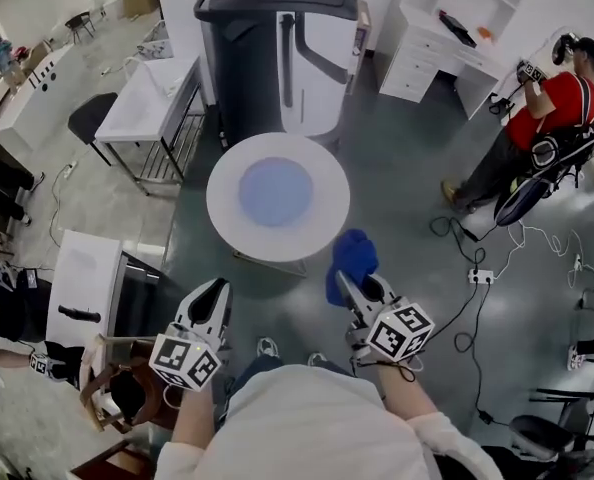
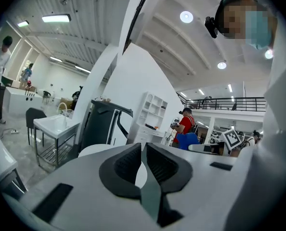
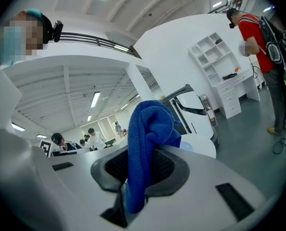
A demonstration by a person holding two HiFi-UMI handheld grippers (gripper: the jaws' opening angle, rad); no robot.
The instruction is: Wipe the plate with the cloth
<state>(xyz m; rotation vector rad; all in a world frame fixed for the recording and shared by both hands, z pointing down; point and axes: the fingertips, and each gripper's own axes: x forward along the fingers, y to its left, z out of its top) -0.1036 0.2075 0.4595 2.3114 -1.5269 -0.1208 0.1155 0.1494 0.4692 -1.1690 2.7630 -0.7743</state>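
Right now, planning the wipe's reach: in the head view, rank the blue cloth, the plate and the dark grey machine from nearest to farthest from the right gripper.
1. Blue cloth: clamped in the right gripper's fingers.
2. Plate: ahead and left, on the round table.
3. Dark grey machine: beyond the table, farthest.

A round white table (image 1: 227, 220) stands on the grey floor (image 1: 407, 168). A pale blue plate (image 1: 276, 192) lies flat at the centre of the tabletop, well in from the edge all round. On the floor right of the table lie a white power strip (image 1: 480, 277) and black cables (image 1: 467, 313).
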